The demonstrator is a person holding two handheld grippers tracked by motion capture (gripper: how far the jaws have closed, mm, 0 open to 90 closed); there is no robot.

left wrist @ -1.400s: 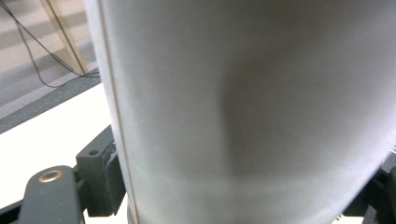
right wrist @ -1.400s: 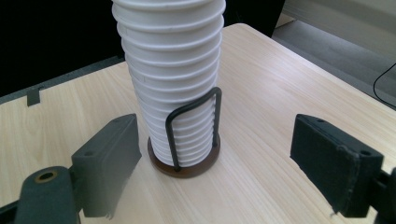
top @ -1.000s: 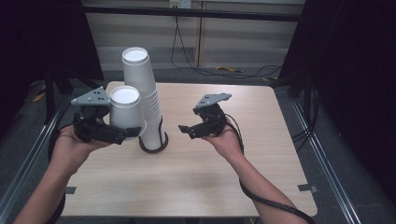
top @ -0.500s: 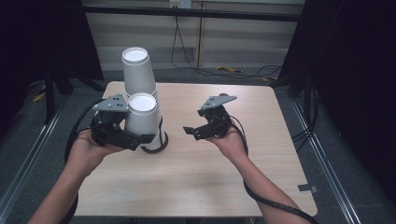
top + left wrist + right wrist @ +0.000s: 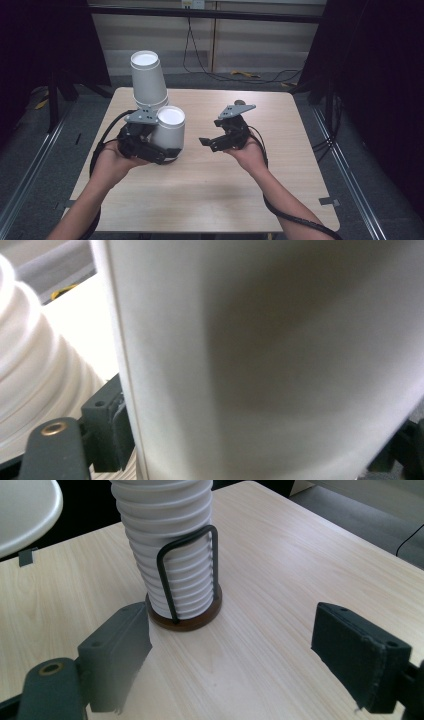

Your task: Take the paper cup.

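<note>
Your left claw (image 5: 159, 150) was clamped on a smooth white paper cup (image 5: 168, 131), held inverted, flat base up, just in front of the ribbed cup stack (image 5: 148, 80). Your right claw (image 5: 214, 144) hung wide open, nothing between its blocky black pads. The stack sat in a black wire holder (image 5: 186, 575) on a round brown base. The pale wood-grain table (image 5: 260, 175) had bare room right of the stack, with edges well off.

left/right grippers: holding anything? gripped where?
Left gripper is shut on an upside-down white paper cup, gripped across its side wall. Right gripper is open, holding nothing.
</note>
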